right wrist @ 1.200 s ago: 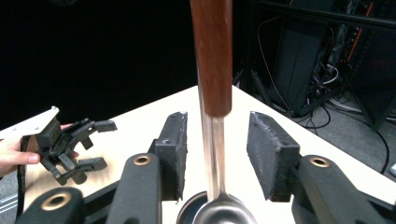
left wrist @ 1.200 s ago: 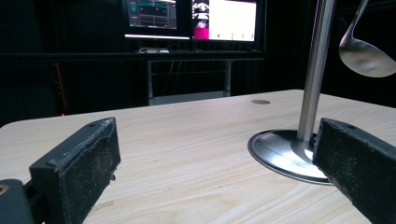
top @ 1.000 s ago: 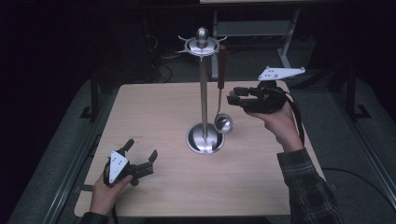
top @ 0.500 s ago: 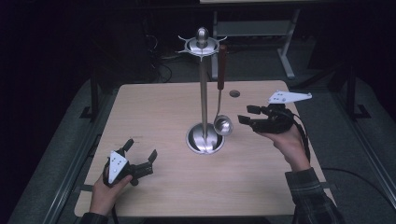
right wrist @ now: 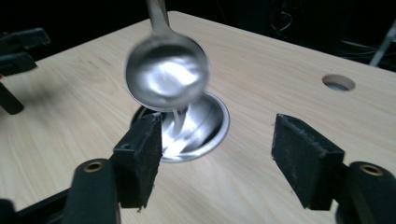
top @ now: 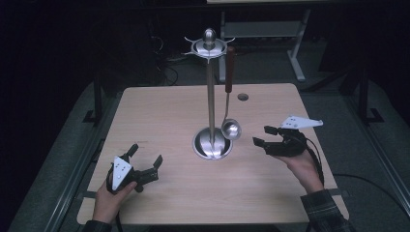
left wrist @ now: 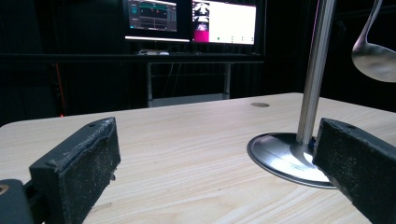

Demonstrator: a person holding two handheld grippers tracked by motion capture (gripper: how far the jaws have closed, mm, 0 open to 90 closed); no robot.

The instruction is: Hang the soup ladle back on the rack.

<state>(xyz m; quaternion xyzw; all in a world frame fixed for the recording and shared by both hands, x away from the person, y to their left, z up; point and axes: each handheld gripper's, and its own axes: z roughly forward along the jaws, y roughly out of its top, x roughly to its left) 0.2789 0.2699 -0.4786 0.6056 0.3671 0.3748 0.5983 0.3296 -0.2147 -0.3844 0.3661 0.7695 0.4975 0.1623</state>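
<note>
The right gripper [top: 265, 136] sits low over the table [top: 164, 116] on the person's right, its jaws spread wide and having just been opening, with nothing between them. In the right gripper view its two black pads [right wrist: 142, 154] frame bare wood, and the ladle [right wrist: 166, 79] hangs just beyond them, its bowl blurred. The ladle [top: 230, 126] dangles from the top ring of a steel stand [top: 211, 101], its brown handle up by the ring and its bowl close above the stand's round base, beside the pole. The left gripper [top: 145, 162] rests at the near left of the table in the person's left hand [top: 109, 200], jaws also wide and holding nothing; its own view looks across the wood toward the stand [left wrist: 315, 79].

A round cable hole [top: 243, 97] lies in the tabletop behind the stand. Two lit monitors [left wrist: 191, 21] glow on a desk beyond the table; their writing is too small to read, and I see no brand marks anywhere.
</note>
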